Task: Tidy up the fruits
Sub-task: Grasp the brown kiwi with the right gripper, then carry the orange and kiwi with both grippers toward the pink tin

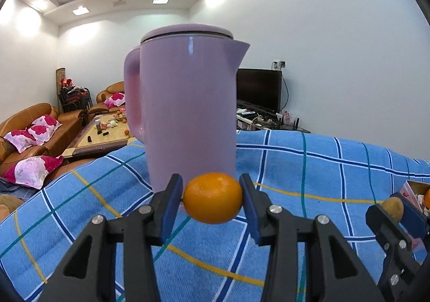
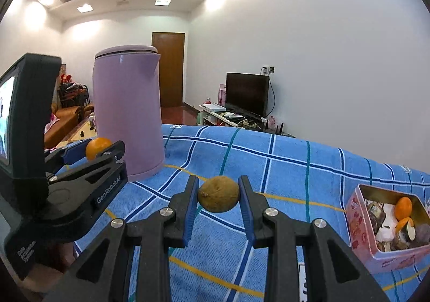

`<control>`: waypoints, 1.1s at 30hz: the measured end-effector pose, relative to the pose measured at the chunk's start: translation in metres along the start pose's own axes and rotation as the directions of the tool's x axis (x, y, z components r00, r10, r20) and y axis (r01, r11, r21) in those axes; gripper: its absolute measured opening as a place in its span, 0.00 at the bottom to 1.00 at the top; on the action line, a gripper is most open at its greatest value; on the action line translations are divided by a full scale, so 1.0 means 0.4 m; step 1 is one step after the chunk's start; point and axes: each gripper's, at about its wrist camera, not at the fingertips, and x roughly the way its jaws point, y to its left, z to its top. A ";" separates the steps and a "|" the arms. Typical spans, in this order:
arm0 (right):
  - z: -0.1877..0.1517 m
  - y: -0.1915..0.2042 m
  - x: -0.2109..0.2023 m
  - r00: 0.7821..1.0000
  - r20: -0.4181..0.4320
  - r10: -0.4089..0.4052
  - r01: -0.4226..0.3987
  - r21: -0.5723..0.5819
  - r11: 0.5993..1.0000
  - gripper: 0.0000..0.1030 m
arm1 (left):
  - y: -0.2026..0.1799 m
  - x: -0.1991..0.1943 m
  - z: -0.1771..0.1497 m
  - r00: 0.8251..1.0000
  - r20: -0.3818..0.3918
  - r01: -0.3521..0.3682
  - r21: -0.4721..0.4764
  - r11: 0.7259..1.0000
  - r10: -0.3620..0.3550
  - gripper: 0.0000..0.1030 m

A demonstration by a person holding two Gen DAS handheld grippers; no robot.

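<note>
My left gripper point(image 1: 212, 198) is shut on an orange mandarin point(image 1: 213, 197) and holds it above the blue checked cloth point(image 1: 322, 167), just in front of the purple kettle point(image 1: 185, 103). My right gripper point(image 2: 218, 194) is shut on a small brown round fruit point(image 2: 219, 194), also above the cloth. The left gripper with its mandarin point(image 2: 97, 147) shows at the left of the right wrist view. The right gripper with the brown fruit point(image 1: 393, 208) shows at the right edge of the left wrist view. A pink tin box point(image 2: 362, 224) at the right holds orange fruits and other items.
The purple kettle point(image 2: 129, 116) stands on the cloth at the left. Beyond the table are brown sofas point(image 1: 40, 130), a low table point(image 1: 104, 135) with clutter, and a TV point(image 2: 247, 93) on a stand by the white wall.
</note>
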 end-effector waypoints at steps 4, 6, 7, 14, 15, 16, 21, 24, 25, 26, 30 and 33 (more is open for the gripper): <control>-0.003 -0.007 0.002 1.000 -0.004 -0.003 0.003 0.013 1.000 0.31 | -0.004 -0.015 -0.005 1.000 0.008 0.003 0.008 1.000 -0.004 0.44; -0.004 -0.007 0.002 1.000 -0.004 -0.004 0.004 0.011 1.000 0.31 | -0.011 -0.019 -0.005 1.000 0.011 0.000 0.010 1.000 0.000 0.44; -0.005 -0.007 -0.001 1.000 -0.003 -0.005 0.005 0.009 1.000 0.31 | -0.013 -0.023 -0.007 1.000 0.011 -0.001 0.011 1.000 0.001 0.44; -0.012 -0.006 -0.015 1.000 -0.001 -0.008 0.008 0.003 1.000 0.31 | -0.009 -0.032 -0.011 1.000 0.013 -0.004 0.003 1.000 0.004 0.44; -0.013 -0.008 -0.017 1.000 -0.002 -0.009 0.009 0.004 1.000 0.31 | -0.010 -0.034 -0.012 1.000 0.015 -0.005 0.003 1.000 0.005 0.44; -0.014 -0.010 -0.020 1.000 -0.001 -0.009 0.009 0.005 1.000 0.31 | -0.011 -0.037 -0.014 1.000 0.016 -0.004 0.005 1.000 0.004 0.44; -0.018 -0.014 -0.027 1.000 -0.002 -0.010 0.010 0.006 1.000 0.31 | -0.020 -0.049 -0.019 1.000 0.022 -0.004 0.016 1.000 0.004 0.44; -0.018 -0.014 -0.027 1.000 -0.003 -0.010 0.010 0.007 1.000 0.31 | -0.023 -0.056 -0.024 1.000 0.026 -0.008 0.018 1.000 0.007 0.44; -0.017 -0.014 -0.026 1.000 -0.002 -0.009 0.009 0.007 1.000 0.31 | -0.023 -0.057 -0.025 1.000 0.025 -0.007 0.018 1.000 0.007 0.44; -0.019 -0.015 -0.028 1.000 -0.002 -0.009 0.009 0.009 1.000 0.31 | -0.024 -0.057 -0.025 1.000 0.024 -0.006 0.017 1.000 0.005 0.44; -0.027 -0.025 -0.039 1.000 -0.004 -0.006 0.006 0.013 1.000 0.31 | -0.030 -0.064 -0.028 1.000 0.019 -0.002 0.016 1.000 0.002 0.44; -0.032 -0.032 -0.046 1.000 -0.005 -0.008 0.008 0.016 1.000 0.31 | -0.034 -0.070 -0.031 1.000 0.019 -0.006 0.020 1.000 0.005 0.44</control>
